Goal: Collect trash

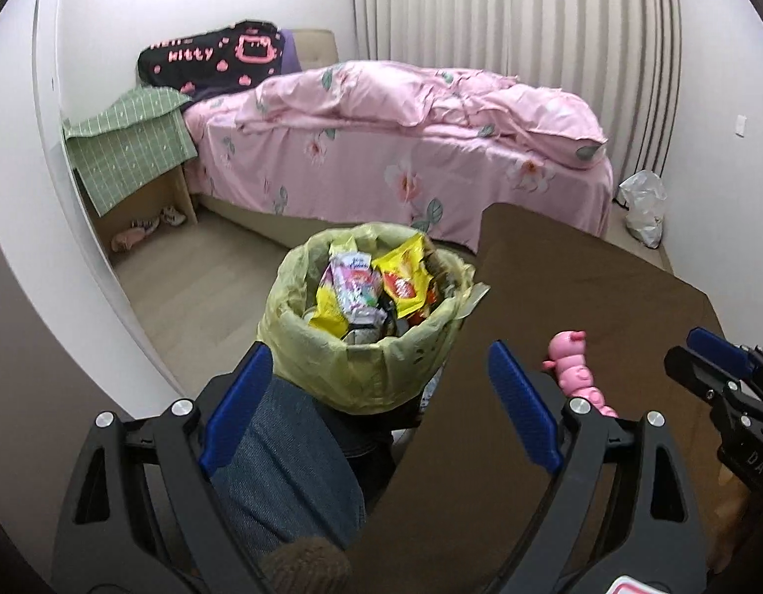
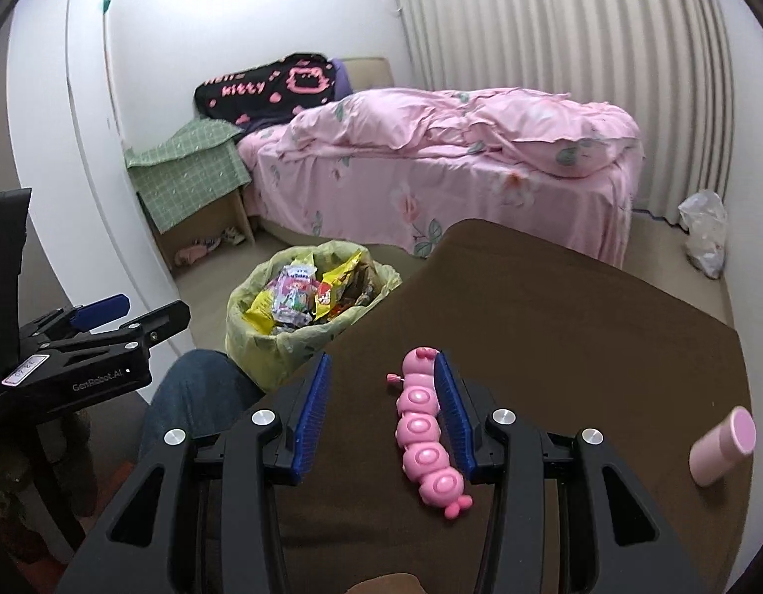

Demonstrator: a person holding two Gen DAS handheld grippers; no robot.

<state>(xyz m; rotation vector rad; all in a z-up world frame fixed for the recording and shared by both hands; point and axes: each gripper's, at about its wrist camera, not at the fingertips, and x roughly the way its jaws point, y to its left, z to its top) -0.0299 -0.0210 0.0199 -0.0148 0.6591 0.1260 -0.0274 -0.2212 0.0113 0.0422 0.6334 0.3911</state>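
A trash bin with a yellow-green liner (image 1: 361, 366) (image 2: 282, 346) stands on the floor beside the brown table (image 1: 579, 321) (image 2: 554, 307), full of snack wrappers (image 1: 376, 287) (image 2: 302, 292). My left gripper (image 1: 381, 406) is open and empty, held above the near side of the bin. My right gripper (image 2: 381, 416) is open over the table, its right finger next to a pink caterpillar toy (image 2: 426, 435) (image 1: 577, 376) that lies between the jaws. The right gripper also shows in the left wrist view (image 1: 703, 361), and the left gripper in the right wrist view (image 2: 129, 317).
A pink cylinder (image 2: 723, 445) lies on the table at right. A bed with pink bedding (image 1: 406, 138) (image 2: 455, 158) stands behind. A nightstand under green cloth (image 1: 134, 148) is at left. A white plastic bag (image 1: 643, 208) (image 2: 705, 232) sits on the floor. A jeans-clad leg (image 1: 282, 455) is beside the bin.
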